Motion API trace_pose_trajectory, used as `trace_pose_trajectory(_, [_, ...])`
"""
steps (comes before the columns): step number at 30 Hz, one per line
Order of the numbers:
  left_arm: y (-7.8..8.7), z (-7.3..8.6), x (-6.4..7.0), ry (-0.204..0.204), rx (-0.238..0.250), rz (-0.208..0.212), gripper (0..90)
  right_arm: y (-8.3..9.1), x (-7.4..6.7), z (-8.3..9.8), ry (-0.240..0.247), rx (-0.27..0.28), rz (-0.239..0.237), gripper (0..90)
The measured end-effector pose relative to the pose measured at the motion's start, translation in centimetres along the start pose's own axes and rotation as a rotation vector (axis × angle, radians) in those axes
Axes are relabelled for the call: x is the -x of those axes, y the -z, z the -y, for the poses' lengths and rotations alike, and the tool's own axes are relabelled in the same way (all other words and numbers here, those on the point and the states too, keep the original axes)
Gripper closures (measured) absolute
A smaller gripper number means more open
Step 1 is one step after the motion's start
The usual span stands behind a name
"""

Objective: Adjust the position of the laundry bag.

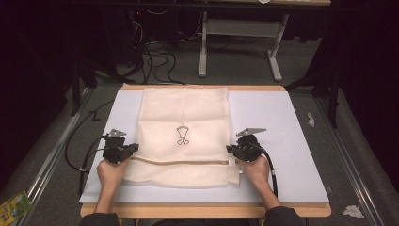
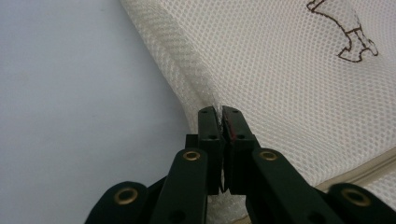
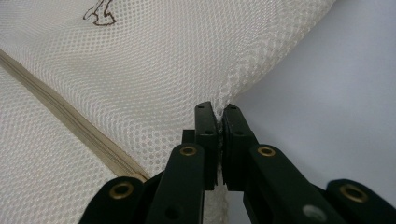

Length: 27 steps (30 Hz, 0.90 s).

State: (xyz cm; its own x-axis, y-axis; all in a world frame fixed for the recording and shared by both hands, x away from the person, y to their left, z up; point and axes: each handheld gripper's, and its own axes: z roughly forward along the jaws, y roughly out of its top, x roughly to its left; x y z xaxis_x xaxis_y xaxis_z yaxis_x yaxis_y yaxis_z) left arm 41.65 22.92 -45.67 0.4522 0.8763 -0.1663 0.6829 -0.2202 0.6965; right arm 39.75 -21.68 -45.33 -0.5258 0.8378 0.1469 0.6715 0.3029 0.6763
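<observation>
Before us lies the worktop (image 1: 282,141), a pale sheet over a wooden board, and on it the mesh bag (image 1: 184,113) spread flat, its far end at the back edge and its near end close to us. It is a cream laundry bag of open netting with a small brown figure (image 1: 182,135) drawn near its middle and a beige zip (image 1: 188,162) running across it near our end.

We judge the bag very light and entirely limp: it will sag and fold wherever it is not held, and a single grip would let the rest hang and swing. The netting looks grippy rather than slippery, and not fragile, though it could snag or stretch if pulled hard. The doubled side hems seem the firmest places to take hold, better than the loose middle or the zip.

That is where we have it. Our left hand-held gripper (image 2: 221,112) is clenched on the bag's left edge, netting pinched between its closed jaws, just above the zip. Our right hand-held gripper (image 3: 219,108) is likewise clenched on the right edge, with the hem (image 3: 243,70) caught between the pads. With both sides gripped level with each other, we expect the bag to lift evenly if both hands rise together.
</observation>
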Motion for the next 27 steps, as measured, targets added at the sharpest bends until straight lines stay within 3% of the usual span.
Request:
trace_pose_trajectory(4, [-0.1,-0.2,0.2,0.007,0.008,0.013,87.7,0.3,0.3,0.0,-0.009,0.005,0.005,88.1])
trace_pose_trajectory(9, [-0.2,-0.8,0.8,-0.01,0.028,0.029,87.7,0.8,0.9,0.1,-0.004,0.017,0.018,88.2])
trace_pose_trajectory(27, [-1.2,-2.8,3.9,-0.056,0.069,0.058,87.7,3.1,4.0,1.2,-0.053,0.038,0.061,88.1])
